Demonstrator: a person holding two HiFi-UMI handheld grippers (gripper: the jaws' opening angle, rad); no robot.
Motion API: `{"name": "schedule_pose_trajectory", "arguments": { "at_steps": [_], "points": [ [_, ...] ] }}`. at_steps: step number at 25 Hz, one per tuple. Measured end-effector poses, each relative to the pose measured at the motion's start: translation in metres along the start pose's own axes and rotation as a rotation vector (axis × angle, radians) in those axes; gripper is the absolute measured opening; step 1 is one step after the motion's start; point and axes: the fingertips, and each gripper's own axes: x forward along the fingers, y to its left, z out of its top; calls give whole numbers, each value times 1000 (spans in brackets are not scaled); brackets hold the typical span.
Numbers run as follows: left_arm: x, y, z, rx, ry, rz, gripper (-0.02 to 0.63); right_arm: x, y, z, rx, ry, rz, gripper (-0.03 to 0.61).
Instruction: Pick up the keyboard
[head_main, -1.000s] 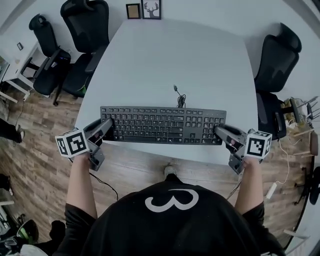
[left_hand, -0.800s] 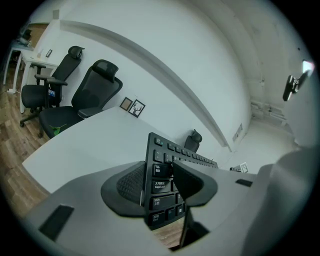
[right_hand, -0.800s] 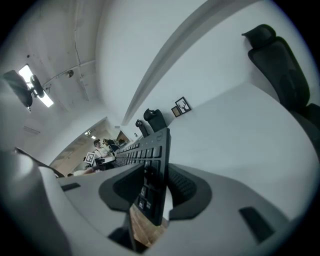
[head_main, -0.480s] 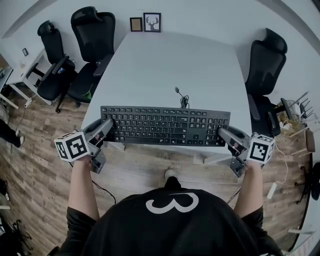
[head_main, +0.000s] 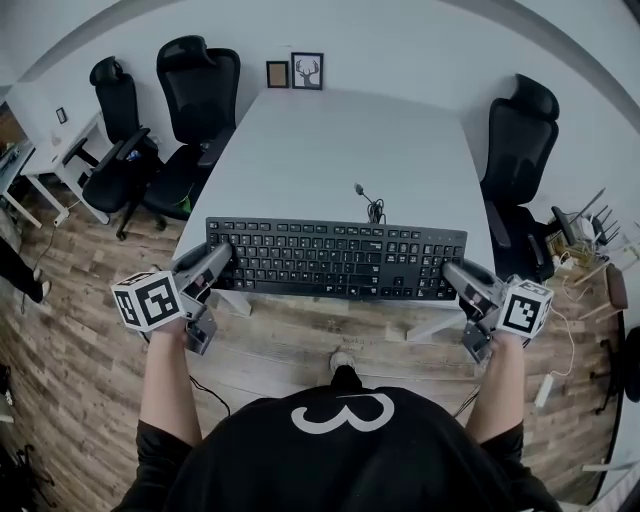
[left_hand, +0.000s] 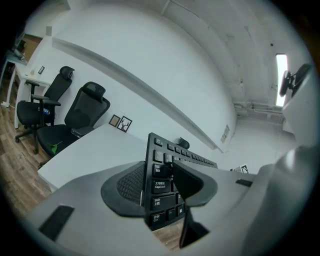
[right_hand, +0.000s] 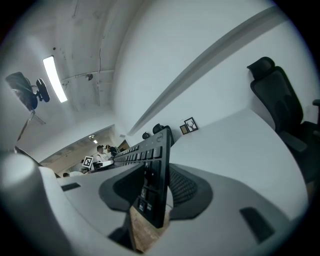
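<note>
left gripper (head_main: 222, 258) and right gripper (head_main: 452, 272) clamp keyboard (head_main: 335, 258), apparently aloft

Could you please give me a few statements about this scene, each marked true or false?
1. The left gripper's jaws clamp the keyboard's left end. True.
2. The right gripper is empty. False: the right gripper's jaws clamp the keyboard's right end.
3. The cable leaves the keyboard's far edge. True.
4. The framed pictures lie on the keyboard. False: the framed pictures stand at the table's far end.
</note>
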Motion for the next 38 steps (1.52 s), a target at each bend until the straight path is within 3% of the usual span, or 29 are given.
{"name": "schedule_pose_trajectory", "arguments": {
  "at_steps": [38],
  "points": [
    [0,-2,0,-13,18,-1,175,0,0,-1,17,-20,5,137]
  ]
}}
